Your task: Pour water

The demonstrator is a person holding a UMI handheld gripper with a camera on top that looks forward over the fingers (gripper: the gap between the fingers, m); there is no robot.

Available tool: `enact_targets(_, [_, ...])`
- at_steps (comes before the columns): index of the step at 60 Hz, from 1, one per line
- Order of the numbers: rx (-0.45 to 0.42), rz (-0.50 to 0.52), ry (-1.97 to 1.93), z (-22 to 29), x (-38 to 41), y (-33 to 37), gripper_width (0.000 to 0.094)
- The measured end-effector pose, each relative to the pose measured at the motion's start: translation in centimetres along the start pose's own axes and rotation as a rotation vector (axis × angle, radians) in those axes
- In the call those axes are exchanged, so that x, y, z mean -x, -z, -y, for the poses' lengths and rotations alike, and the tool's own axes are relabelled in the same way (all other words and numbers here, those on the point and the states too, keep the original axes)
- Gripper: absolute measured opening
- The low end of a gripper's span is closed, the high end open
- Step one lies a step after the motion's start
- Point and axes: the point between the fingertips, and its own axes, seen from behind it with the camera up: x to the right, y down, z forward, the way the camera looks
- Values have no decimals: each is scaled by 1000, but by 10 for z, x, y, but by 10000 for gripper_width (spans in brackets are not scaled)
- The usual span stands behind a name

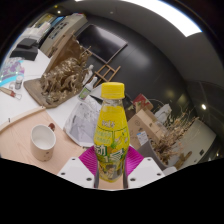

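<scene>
1. Between the two fingers of the gripper (109, 165) stands one plastic bottle (111, 132), upright, with a yellow screw cap and a yellow-green printed label; what it holds cannot be told through the label.
2. Both pink pads (90, 161) press on the bottle's lower sides, so the fingers are closed onto it.
3. On the light wooden table (20, 142), off to the bottle's left and apart from it, sits one white mug (43, 141), round and glossy; its inside looks dark, contents unclear.
4. Just behind the bottle lies one crinkled clear plastic bag (82, 118).
5. Beyond it, brown dried plants (62, 75) clutter the table.
</scene>
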Motion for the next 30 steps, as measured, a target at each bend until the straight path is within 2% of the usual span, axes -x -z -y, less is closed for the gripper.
enact_targets(17, [-13, 229, -453, -53, 46, -23, 322])
enact_targets(28, [34, 278, -550, -92, 69, -36, 328])
enact_targets(30, [7, 272, -574, -89, 67, -36, 330])
